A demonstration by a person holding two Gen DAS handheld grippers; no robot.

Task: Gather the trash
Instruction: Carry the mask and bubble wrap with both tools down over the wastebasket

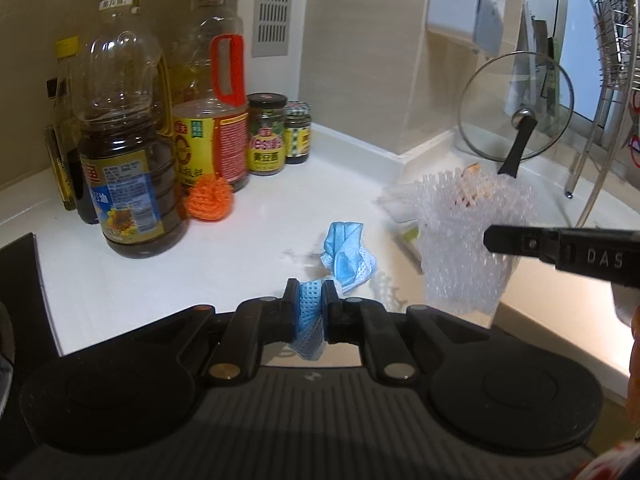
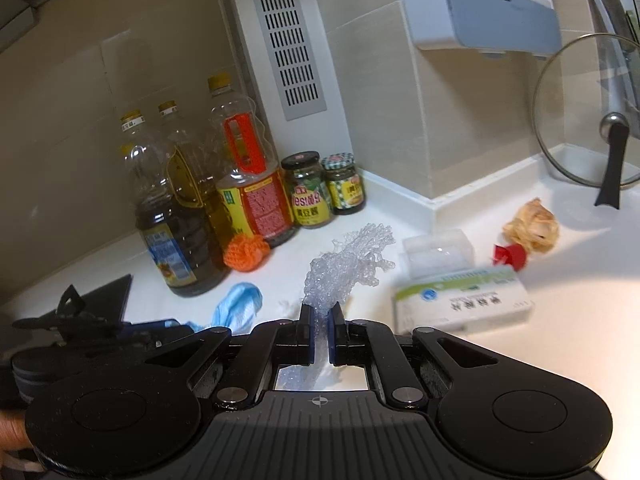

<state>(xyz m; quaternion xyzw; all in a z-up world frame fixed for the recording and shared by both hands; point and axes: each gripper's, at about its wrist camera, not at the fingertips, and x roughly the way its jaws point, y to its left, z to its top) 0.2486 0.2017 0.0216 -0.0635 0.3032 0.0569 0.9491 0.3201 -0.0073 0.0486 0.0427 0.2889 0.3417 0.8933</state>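
Here, left hand-held gripper (image 1: 311, 300) pressed nearly together on a crumpled blue face mask (image 1: 344, 254), pads pinching one end, the rest bunched ahead of the fingertips above the white desk (image 1: 168, 280). Right hand-held gripper (image 2: 319, 320) clamped tight on a clear foam fruit net (image 2: 346, 268), mesh fanning out ahead of the pads and a tail trailing behind them; in the left wrist view, the same net (image 1: 472, 240) hanging from a black finger (image 1: 520, 242) entering from the right.

Around, on the desk: oil bottles (image 2: 180, 216) grouped at the back left, two sauce jars (image 2: 308, 192) just beside them against the wall, an orange knitted scrubber (image 2: 246, 258) touching the bottles' feet. Right of the net, a white medicine box (image 2: 460, 300), a clear plastic tray (image 2: 436, 248) behind it, a red scrap (image 2: 510, 258) and a crumpled tan wad (image 2: 530, 228) farther back. Glass pot lid (image 2: 592, 120) upright, leaning in the far corner. Nothing between either gripper and its load.
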